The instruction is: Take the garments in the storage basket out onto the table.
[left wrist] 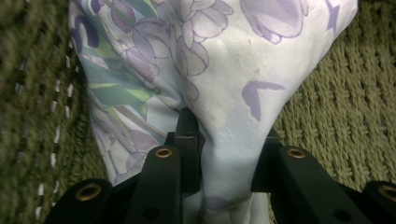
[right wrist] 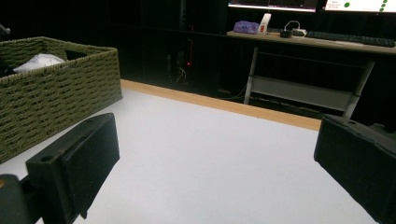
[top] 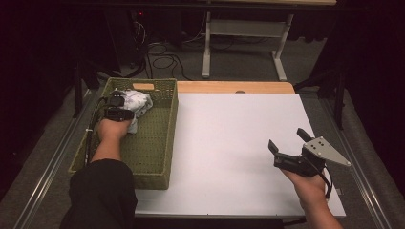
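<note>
A white cloth with a purple and green flower print (top: 137, 101) lies bunched in the far end of a green woven basket (top: 157, 157). My left gripper (top: 125, 114) reaches into the basket from the left and is shut on a fold of that cloth (left wrist: 219, 107), which is pinched between its two black jaws. The basket's woven floor (left wrist: 345, 116) lies under the cloth. My right gripper (top: 288, 140) hovers over the right part of the white tabletop (top: 229, 143), open, with nothing between its jaws. From the right gripper (right wrist: 215, 172), the basket (right wrist: 56, 93) stands at the left with the cloth (right wrist: 39, 60) peeking over its rim.
A wooden strip (top: 239, 87) runs along the table's far edge. Beyond it stands a desk frame (top: 243, 33) on the floor with cables (top: 165, 59). A desk with a keyboard (right wrist: 350, 41) and screens is seen far back. Metal rails (top: 47, 167) flank the table.
</note>
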{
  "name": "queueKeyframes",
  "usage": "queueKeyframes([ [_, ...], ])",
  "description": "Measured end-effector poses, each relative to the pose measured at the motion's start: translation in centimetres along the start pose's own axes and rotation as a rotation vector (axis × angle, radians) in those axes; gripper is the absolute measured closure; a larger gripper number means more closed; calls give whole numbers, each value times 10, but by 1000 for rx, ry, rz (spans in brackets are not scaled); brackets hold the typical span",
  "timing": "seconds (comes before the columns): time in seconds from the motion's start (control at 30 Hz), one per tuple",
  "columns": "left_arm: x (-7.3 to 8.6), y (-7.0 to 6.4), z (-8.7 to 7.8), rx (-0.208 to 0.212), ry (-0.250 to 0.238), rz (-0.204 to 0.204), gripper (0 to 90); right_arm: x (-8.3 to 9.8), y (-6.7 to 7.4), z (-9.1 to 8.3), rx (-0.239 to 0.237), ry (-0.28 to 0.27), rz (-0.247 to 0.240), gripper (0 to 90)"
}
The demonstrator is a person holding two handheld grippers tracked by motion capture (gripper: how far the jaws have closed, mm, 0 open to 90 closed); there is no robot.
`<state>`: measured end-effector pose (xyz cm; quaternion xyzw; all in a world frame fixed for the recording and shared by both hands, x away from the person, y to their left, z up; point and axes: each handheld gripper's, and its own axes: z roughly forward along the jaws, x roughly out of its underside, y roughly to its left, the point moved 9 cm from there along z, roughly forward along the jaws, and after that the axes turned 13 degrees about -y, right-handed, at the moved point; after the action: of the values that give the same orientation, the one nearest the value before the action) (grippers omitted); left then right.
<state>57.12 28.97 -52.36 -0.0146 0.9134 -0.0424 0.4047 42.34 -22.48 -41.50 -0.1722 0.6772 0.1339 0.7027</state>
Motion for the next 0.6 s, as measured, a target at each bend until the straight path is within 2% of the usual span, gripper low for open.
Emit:
queueKeyframes([
  [0.27, -4, 0, -3, 10, -21, -8, 723, -1, 0, 0, 2, -1, 1, 7],
  [0.6, -12, 1, -16, 17, -82, -6, 725, -1, 0, 1, 2, -3, 1, 7],
])
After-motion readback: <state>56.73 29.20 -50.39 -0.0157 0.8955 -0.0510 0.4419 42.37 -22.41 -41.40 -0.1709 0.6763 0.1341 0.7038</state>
